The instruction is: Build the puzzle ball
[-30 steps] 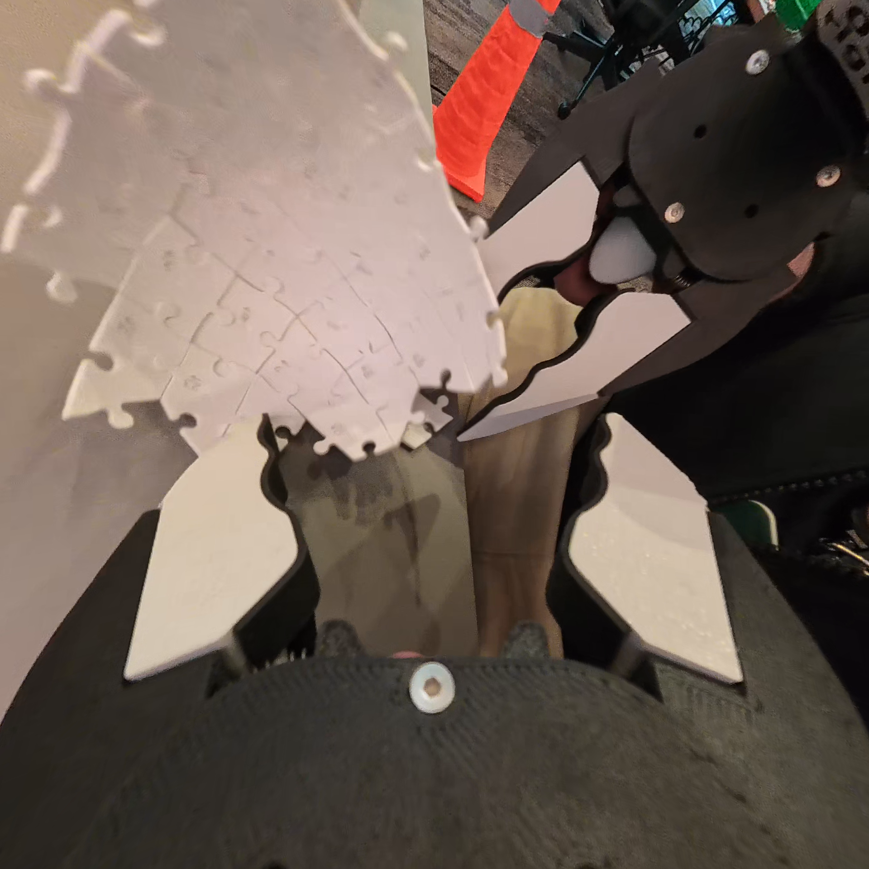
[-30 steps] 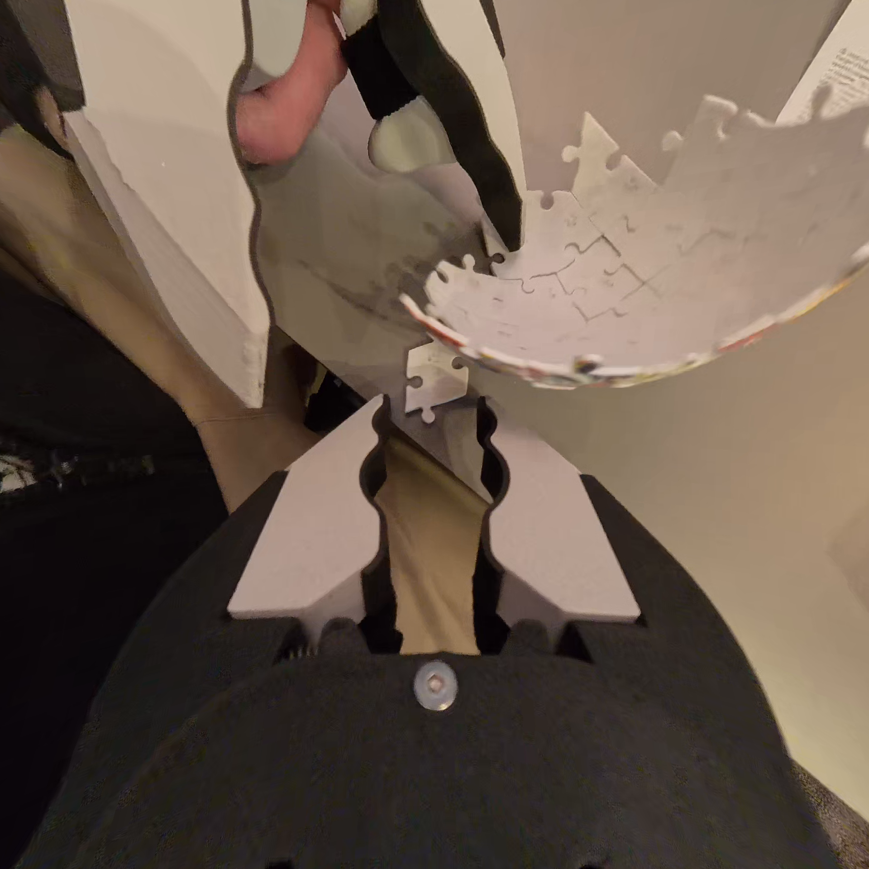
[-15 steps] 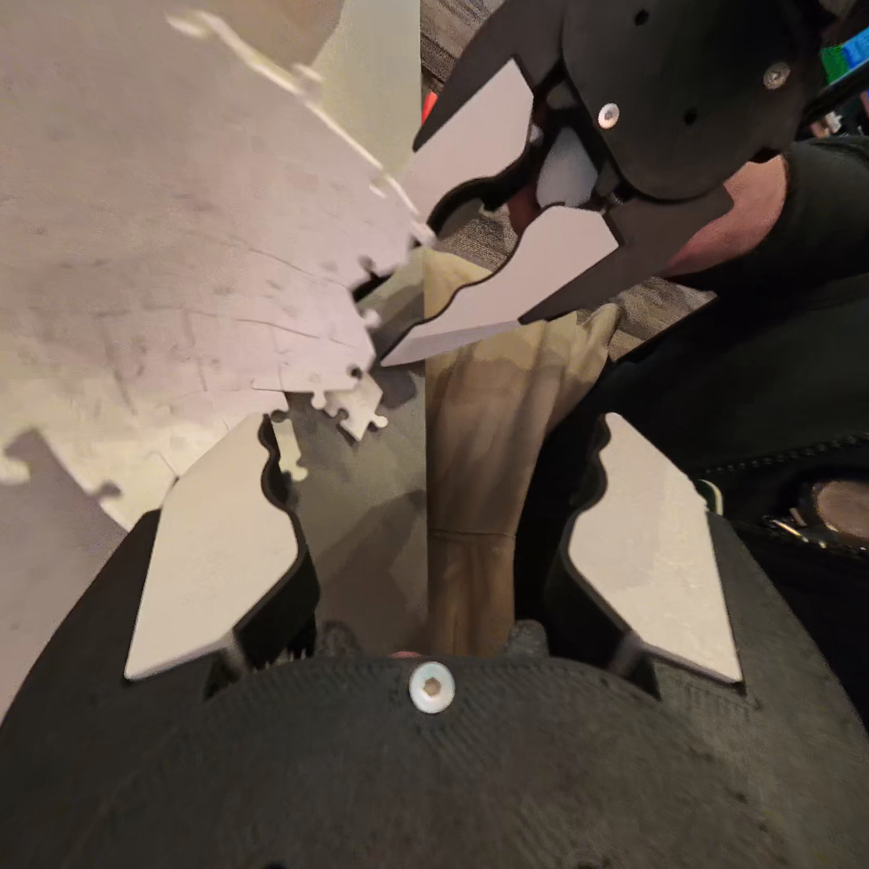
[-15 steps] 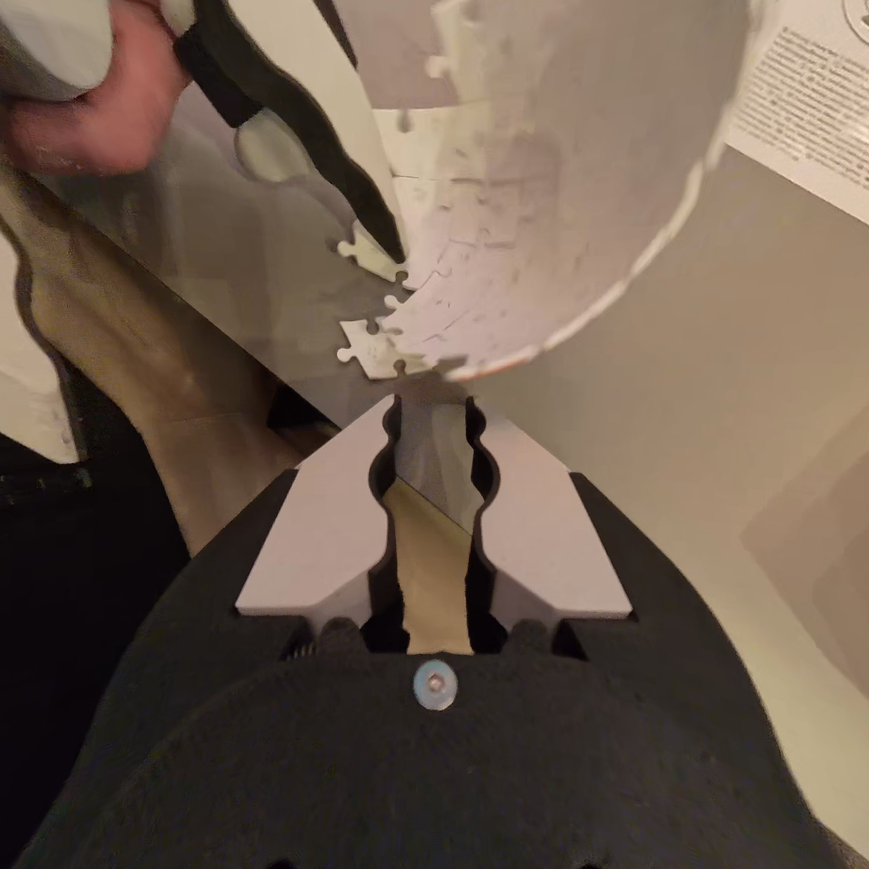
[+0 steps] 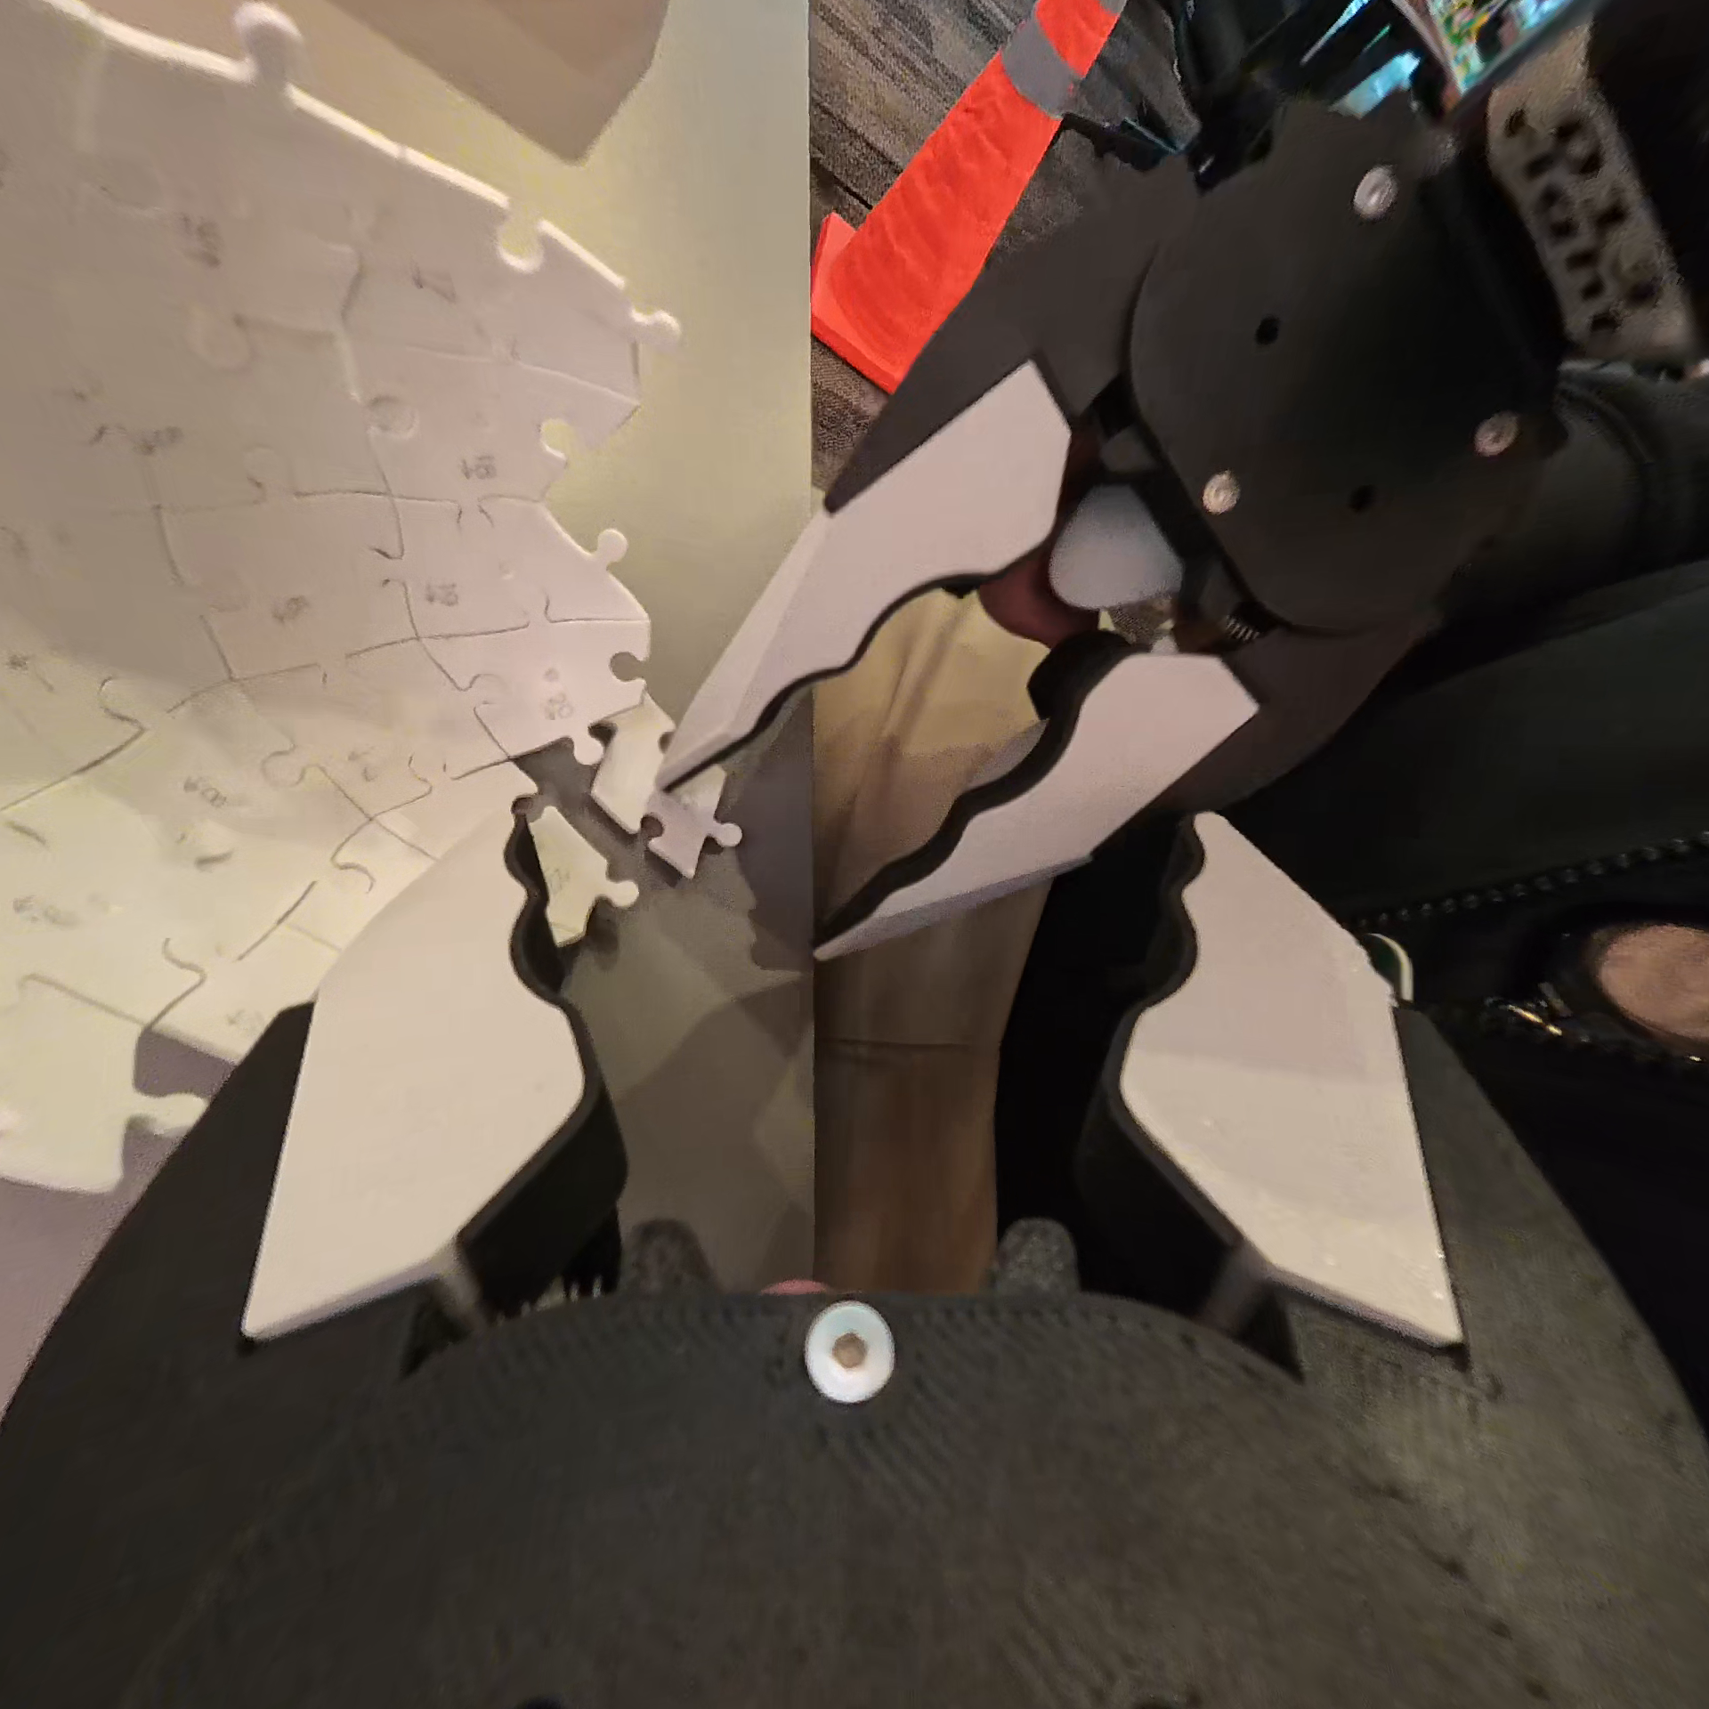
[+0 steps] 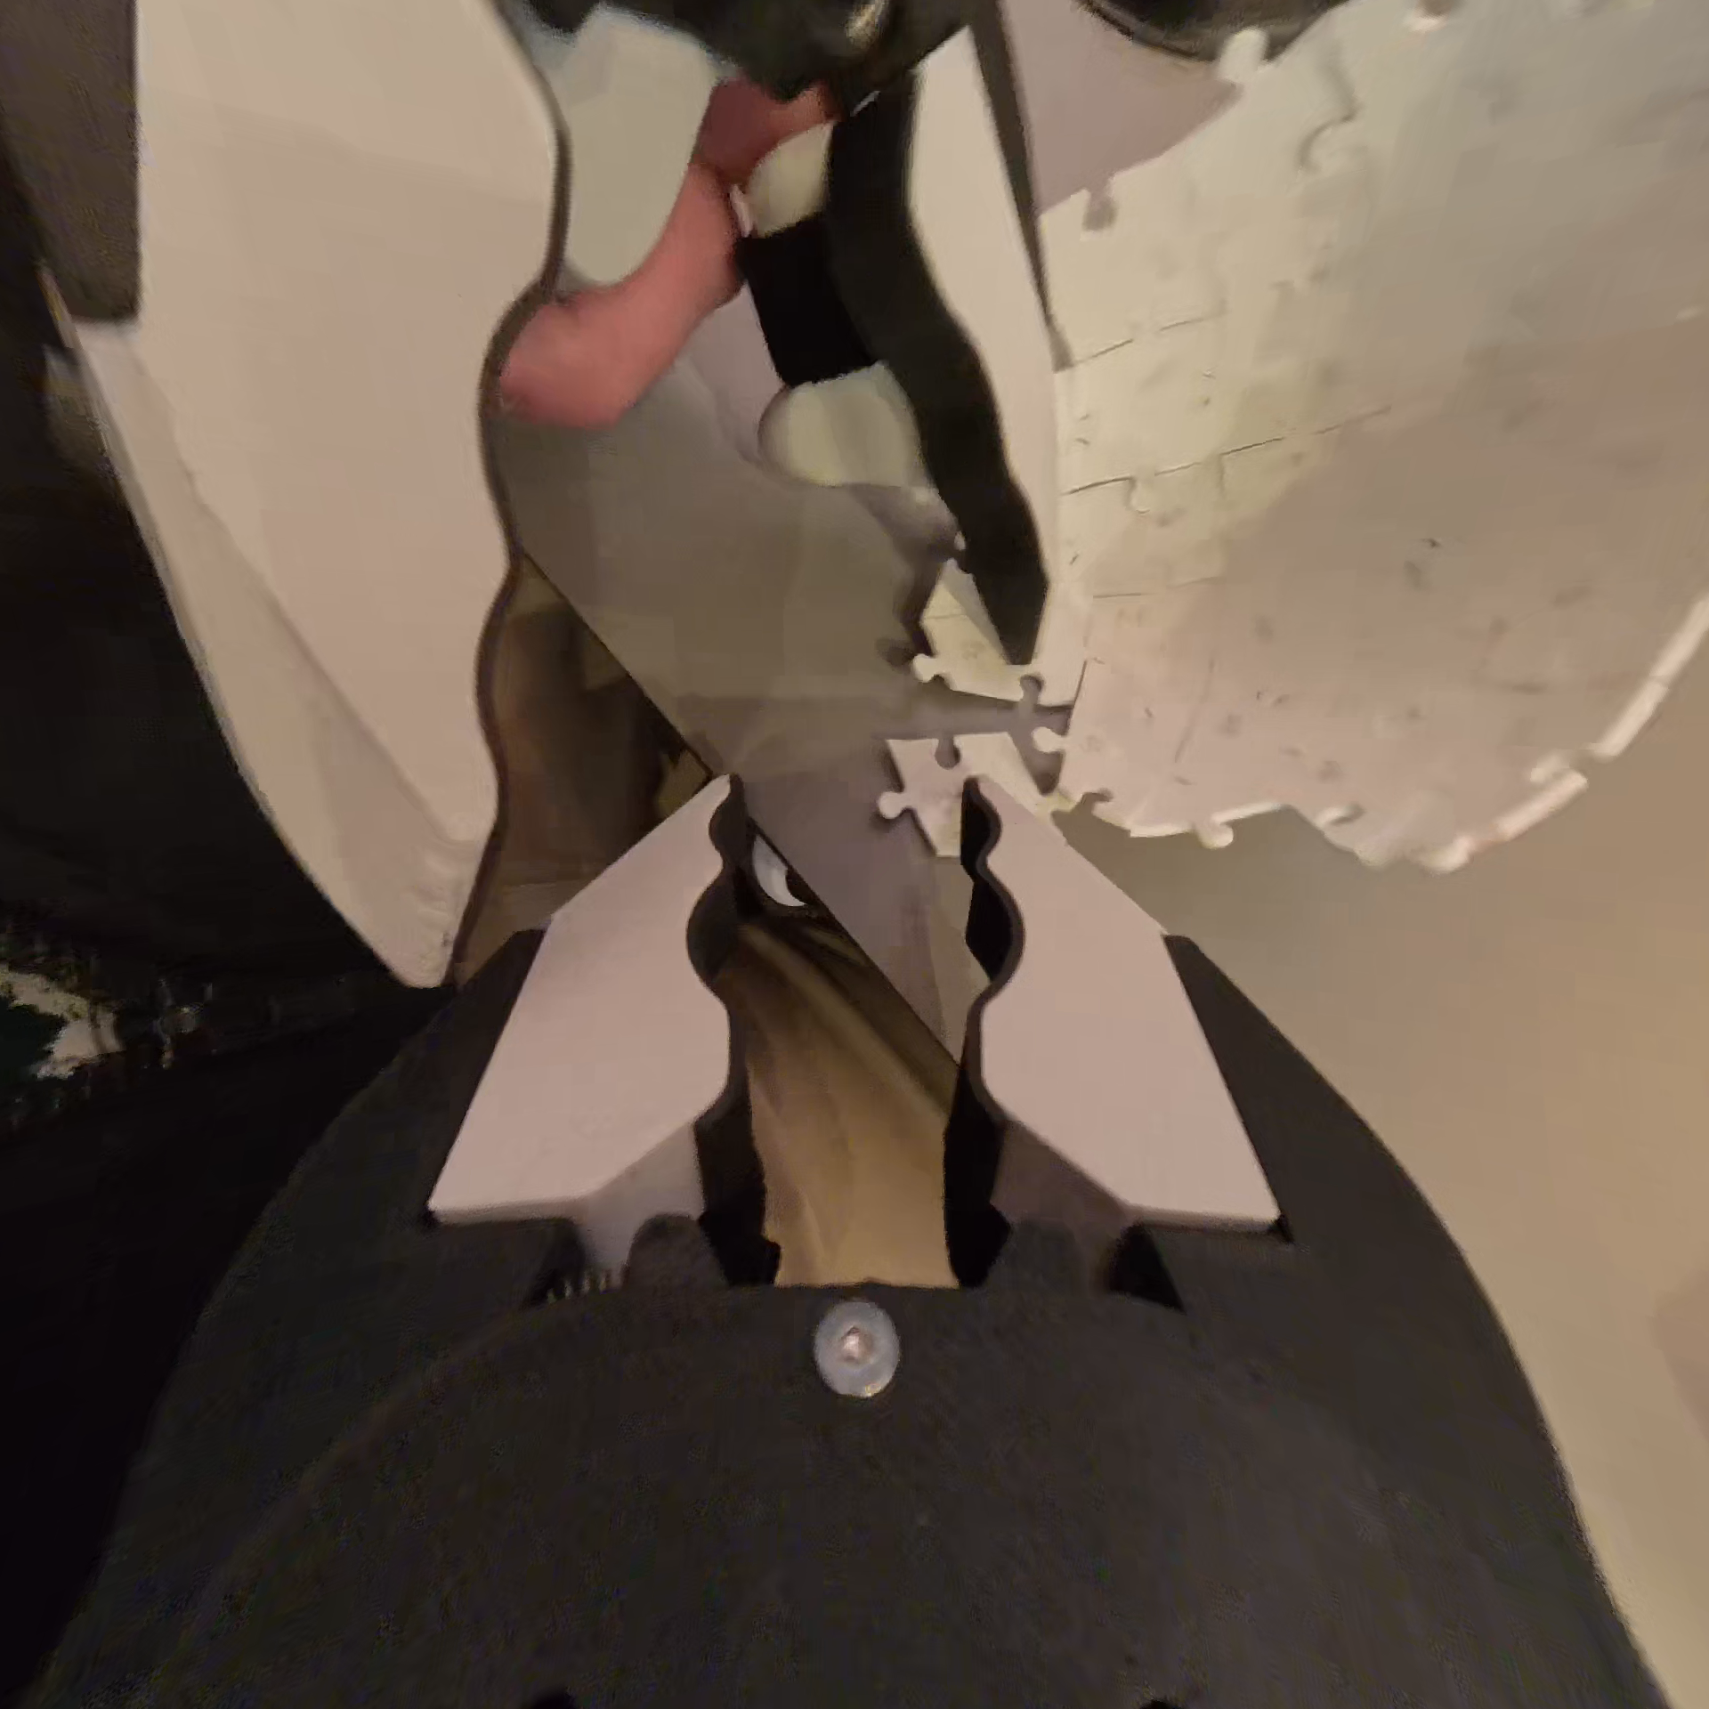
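Right gripper (image 6: 846, 795) now spread open; small white loose piece (image 5: 692, 828) at its upper fingertip, nudged against curved white puzzle shell (image 5: 277, 573) rim, not locked yet. Left gripper (image 5: 855, 879) wide open, bracing shell.

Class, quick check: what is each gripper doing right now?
Left gripper: open, gripping nothing; one finger beside the puzzle ball.
Right gripper: open, a loose puzzle piece at its fingertip.
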The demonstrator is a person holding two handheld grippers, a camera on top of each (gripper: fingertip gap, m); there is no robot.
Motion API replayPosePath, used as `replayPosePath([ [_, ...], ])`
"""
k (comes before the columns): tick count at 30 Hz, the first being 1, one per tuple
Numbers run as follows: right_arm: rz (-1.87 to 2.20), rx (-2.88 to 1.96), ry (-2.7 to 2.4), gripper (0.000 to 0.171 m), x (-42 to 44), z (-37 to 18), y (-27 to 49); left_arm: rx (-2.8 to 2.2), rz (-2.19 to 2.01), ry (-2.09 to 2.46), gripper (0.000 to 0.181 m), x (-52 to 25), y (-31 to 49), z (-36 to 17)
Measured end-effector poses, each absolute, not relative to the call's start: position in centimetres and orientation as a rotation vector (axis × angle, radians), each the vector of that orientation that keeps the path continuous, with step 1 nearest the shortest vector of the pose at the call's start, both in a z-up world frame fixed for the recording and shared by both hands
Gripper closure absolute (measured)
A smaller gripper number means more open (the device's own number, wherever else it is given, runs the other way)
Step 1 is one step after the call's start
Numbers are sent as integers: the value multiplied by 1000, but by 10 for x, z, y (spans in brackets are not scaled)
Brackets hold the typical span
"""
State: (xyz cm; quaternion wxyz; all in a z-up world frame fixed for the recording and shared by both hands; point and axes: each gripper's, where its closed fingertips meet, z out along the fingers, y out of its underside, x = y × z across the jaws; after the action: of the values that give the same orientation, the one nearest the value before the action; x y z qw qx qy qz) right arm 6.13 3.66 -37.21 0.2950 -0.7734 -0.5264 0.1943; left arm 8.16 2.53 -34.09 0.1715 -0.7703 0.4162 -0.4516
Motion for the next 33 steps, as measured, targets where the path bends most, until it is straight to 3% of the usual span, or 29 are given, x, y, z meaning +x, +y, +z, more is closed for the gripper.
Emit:
replayPosePath([
  [6, 468, -2002, -1554, 152, 77, -372, 33, -2181, -1287, 1181, 59, 80, 26, -341],
  [13, 464, -2082, -1435, 141, 94, -361, 35, -2179, -1280, 1190, 59, 81, 26, -342],
  [19, 580, -2263, -1045, 147, 101, -369, 40, -2175, -1287, 1189, 59, 82, 26, -341],
  [27, 419, -2234, -1156, 143, 106, -373, 49, -2169, -1288, 1200, 59, 82, 25, -341],
  [33, 423, -2212, -1187, 163, 106, -373, 50, -2169, -1283, 1208, 60, 81, 25, -342],
])
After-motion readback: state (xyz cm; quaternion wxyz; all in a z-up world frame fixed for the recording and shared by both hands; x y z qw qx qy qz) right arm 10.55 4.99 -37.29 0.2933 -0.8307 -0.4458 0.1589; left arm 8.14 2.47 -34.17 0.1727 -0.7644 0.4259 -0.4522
